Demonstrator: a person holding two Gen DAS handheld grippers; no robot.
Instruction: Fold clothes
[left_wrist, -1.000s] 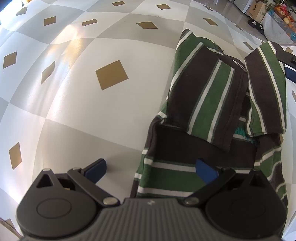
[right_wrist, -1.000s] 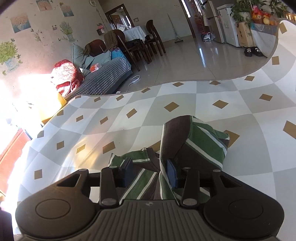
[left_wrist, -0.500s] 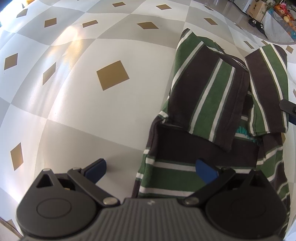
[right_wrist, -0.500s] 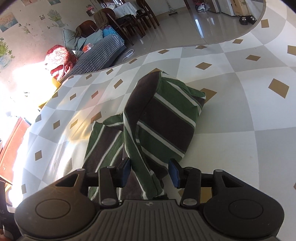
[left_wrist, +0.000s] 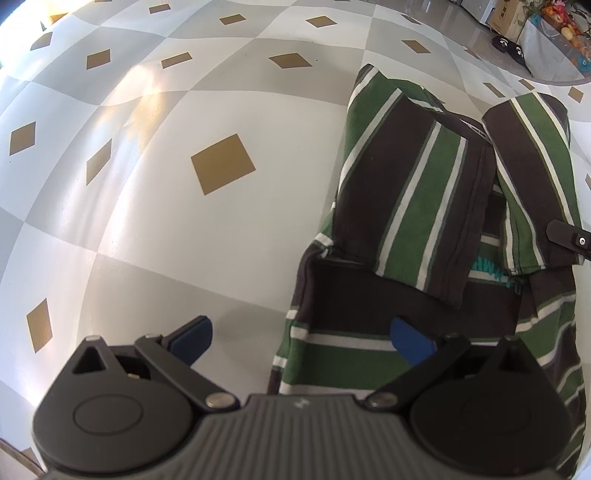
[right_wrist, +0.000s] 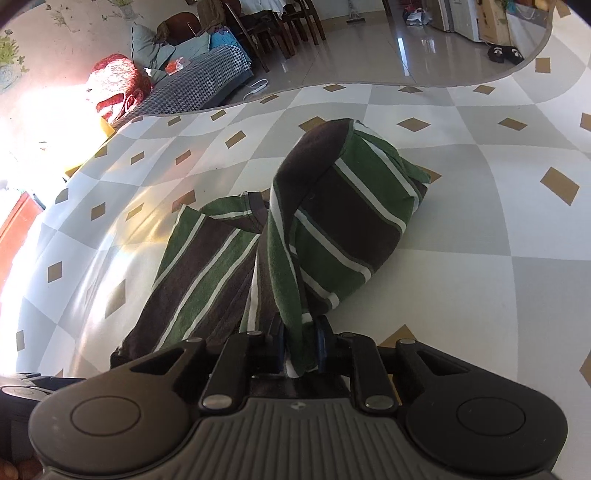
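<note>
Green, brown and white striped cloth is pinched between the blue pads of the right gripper (right_wrist: 301, 347), at the near edge of the right wrist view. Its jaws have just been closing, and a bunched hem of the striped shirt (right_wrist: 332, 229) is now clamped between them; half a second ago the same fold only hung loosely in the wider gap. From this grip the fold rises and drapes back onto the rest of the garment, which lies on the tiled tabletop (right_wrist: 480, 221) with its gold diamonds.

In the left wrist view the left gripper (left_wrist: 301, 334) is seen with its jaws spread wide and nothing between them. One blue pad (left_wrist: 410, 341) is seen over the shirt's lower edge, the other over bare table; whether they touch cannot be told. This gripper appears where it was a second ago.

Further out, two folded parts of the shirt lie side by side over its body, and a dark finger of the right gripper is seen at the right one.

It is judged that the right side fold is now secured, so that part can be pulled over or smoothed next, while the left side is ready to hold the hem.

Beyond the table, chairs (right_wrist: 273, 22) and a sofa (right_wrist: 199, 85) are seen.
</note>
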